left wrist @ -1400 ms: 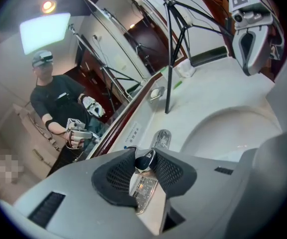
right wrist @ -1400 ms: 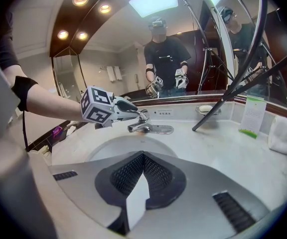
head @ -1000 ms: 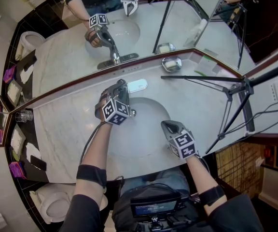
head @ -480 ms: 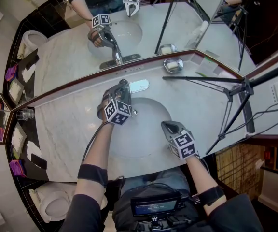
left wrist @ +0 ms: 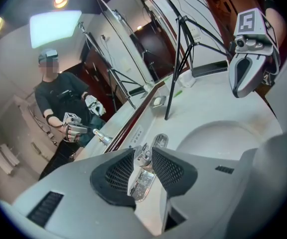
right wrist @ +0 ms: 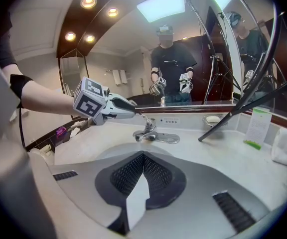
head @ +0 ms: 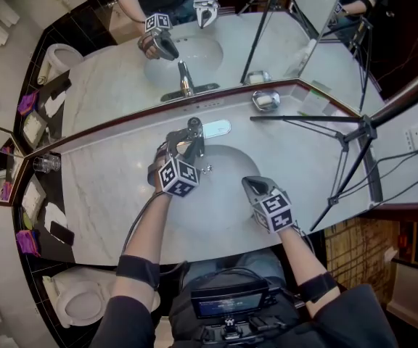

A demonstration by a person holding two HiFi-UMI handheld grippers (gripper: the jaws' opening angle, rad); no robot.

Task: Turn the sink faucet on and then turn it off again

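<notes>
Chrome faucet (right wrist: 148,132), left tool (left wrist: 143,152) drawn back from it, jaws just parted, right tool (right wrist: 143,156) closed, empty.

Glossy chrome faucet (head: 194,131), polished veined marble counter (head: 101,187)

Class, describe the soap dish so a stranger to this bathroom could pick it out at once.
Start at the marble counter below the mirror and find the chrome faucet behind the basin. Along the back edge to its right sits the soap dish: the only small shiny metal bowl there, holding a white bar.
</notes>
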